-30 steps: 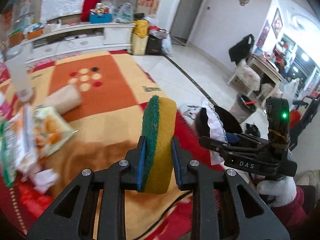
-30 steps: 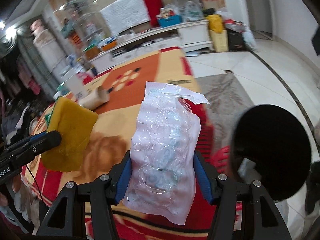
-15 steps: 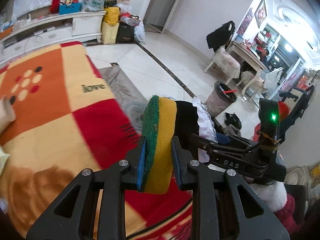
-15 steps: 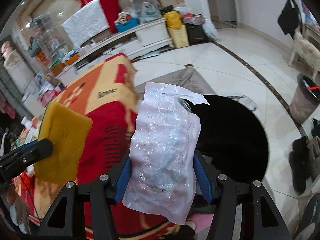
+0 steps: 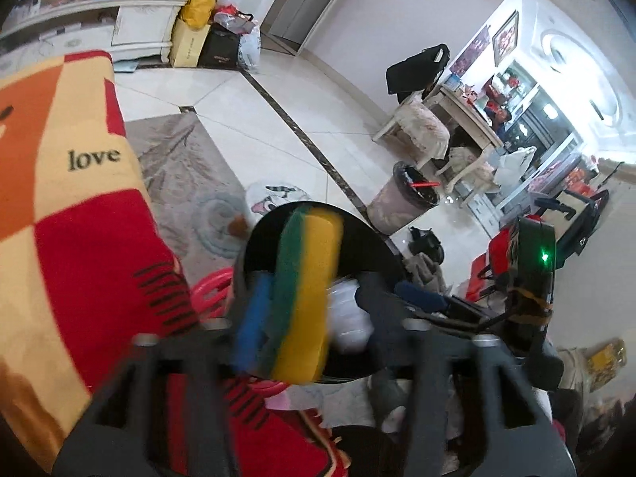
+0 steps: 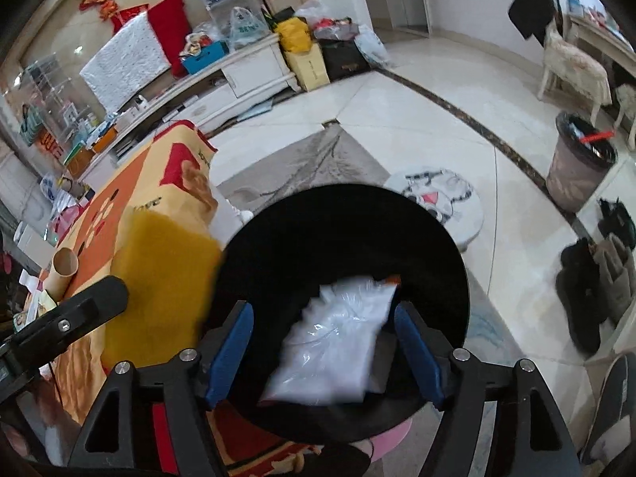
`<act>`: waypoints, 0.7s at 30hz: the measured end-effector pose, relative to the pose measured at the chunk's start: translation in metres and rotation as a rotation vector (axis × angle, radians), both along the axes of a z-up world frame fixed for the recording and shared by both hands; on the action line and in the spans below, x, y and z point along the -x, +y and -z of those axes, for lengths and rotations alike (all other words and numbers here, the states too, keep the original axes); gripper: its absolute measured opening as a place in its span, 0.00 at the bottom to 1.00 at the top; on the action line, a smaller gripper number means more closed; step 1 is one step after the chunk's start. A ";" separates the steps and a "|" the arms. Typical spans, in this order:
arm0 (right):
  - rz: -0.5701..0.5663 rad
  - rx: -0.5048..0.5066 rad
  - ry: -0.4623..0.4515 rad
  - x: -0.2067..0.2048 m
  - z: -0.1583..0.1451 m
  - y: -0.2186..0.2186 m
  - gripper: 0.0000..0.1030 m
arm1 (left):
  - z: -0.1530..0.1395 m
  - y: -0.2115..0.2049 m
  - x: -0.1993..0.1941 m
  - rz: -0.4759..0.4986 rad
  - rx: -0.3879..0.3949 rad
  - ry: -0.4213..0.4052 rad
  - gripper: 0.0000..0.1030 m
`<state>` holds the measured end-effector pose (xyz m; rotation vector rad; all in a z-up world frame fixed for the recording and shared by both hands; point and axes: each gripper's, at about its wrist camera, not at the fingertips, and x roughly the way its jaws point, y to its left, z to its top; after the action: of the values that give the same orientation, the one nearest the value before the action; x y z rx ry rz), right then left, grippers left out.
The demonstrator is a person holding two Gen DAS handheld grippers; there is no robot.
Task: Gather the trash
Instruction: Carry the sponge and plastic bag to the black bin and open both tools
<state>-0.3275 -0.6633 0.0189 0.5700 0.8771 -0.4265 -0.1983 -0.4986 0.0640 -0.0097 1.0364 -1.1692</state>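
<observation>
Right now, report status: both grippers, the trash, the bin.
Left gripper, right gripper: jaws just opened. Sponge, plastic bag loose over black bin. Nothing blocking.

Glossy plastic bag (image 6: 338,342), rough foam sponge (image 5: 304,298)

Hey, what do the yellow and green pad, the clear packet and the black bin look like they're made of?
Yellow and green pad: soft foam sponge with a coarse green scouring layer, matte and fibrous-looking. Clear packet: thin plastic film, glossy and crinkled, with white glints; blur hides any contents. Black bin: an even, dull black round opening, perhaps a plastic liner or plastic wall; the pictures leave that open.
</observation>
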 end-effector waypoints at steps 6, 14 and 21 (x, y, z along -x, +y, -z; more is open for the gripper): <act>0.003 -0.008 -0.012 -0.001 -0.002 0.004 0.69 | 0.000 0.012 -0.003 -0.017 -0.037 -0.027 0.59; -0.069 0.047 -0.065 -0.009 -0.013 0.035 0.69 | -0.012 0.051 0.000 -0.124 -0.098 -0.138 0.59; -0.129 0.059 -0.081 -0.025 -0.016 0.068 0.69 | -0.015 0.100 -0.002 -0.239 -0.153 -0.207 0.59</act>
<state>-0.3030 -0.5952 0.0348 0.4700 0.8156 -0.3090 -0.1961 -0.3989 0.0792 0.1032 0.9105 -0.8531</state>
